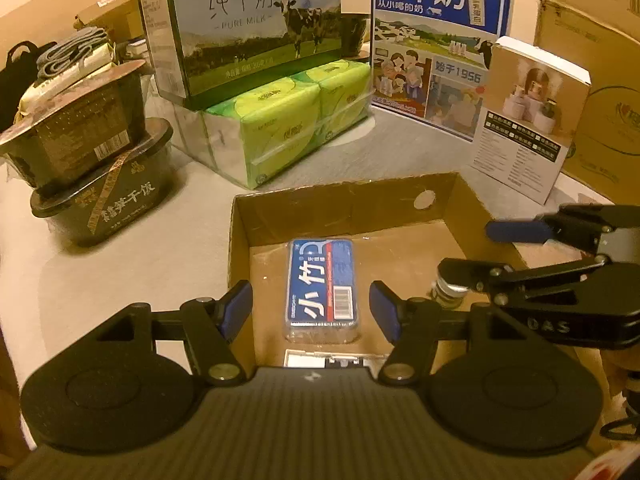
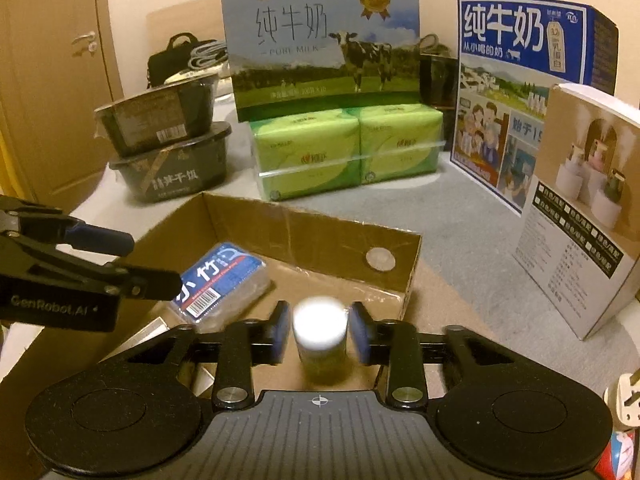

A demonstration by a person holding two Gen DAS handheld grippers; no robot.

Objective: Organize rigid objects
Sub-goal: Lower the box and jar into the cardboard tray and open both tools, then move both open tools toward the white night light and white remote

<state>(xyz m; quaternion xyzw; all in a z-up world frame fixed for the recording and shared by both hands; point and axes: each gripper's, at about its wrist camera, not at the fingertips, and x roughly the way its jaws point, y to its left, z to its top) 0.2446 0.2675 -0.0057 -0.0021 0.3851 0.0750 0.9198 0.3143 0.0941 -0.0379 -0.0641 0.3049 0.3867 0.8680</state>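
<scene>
Standing over the cardboard tray (image 2: 320, 224), the right gripper (image 2: 320, 330) gapes around a white-capped bottle (image 2: 319, 326) untouched, while the left gripper (image 1: 312, 310) hangs open above the blue packet (image 1: 322, 280).

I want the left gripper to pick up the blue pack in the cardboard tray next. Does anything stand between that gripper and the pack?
Nothing visible does. The blue pack lies flat on the floor of the tray, straight ahead of the open left gripper. The right gripper and the small bottle stand off to its right side.
</scene>
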